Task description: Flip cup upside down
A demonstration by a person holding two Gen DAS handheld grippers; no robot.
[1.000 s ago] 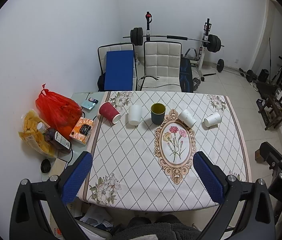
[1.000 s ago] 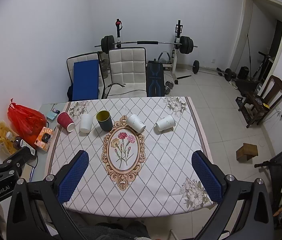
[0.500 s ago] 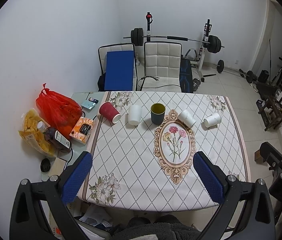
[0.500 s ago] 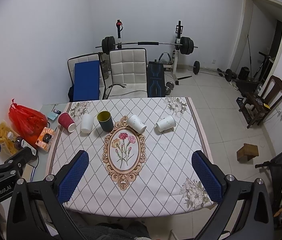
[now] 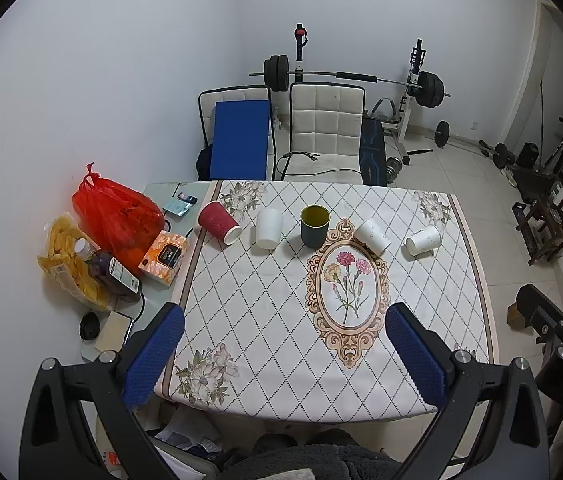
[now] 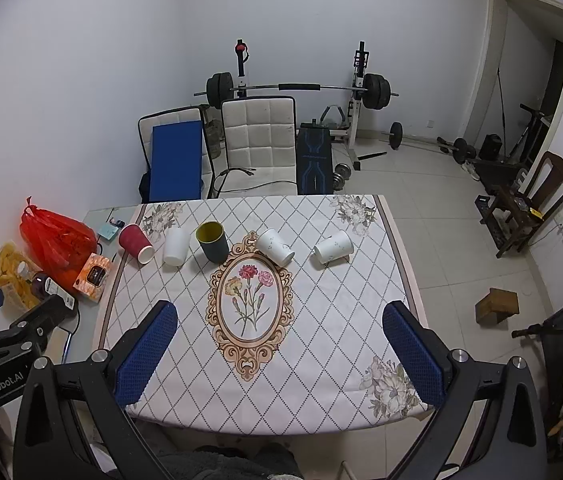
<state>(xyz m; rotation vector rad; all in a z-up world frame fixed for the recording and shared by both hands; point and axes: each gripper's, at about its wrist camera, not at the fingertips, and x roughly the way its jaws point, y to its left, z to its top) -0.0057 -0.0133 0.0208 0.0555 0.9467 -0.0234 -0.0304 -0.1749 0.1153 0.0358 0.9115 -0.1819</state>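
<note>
Paper and ceramic cups, five, in a row across mid-frame on table (image 5: 265, 320): one red cup (image 5: 218, 222) tipped, one white cup (image 5: 268, 229) inverted, one dark cup (image 5: 314, 226) upright, two white cups (image 5: 372, 234) tipped; left gripper (image 5: 281, 354) and right gripper (image 6: 279, 352), both spread wide, holding nothing

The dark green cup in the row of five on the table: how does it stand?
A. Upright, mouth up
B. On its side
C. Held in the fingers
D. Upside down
A: the dark green cup stands on the table with its yellow inside showing through the open top.
</note>
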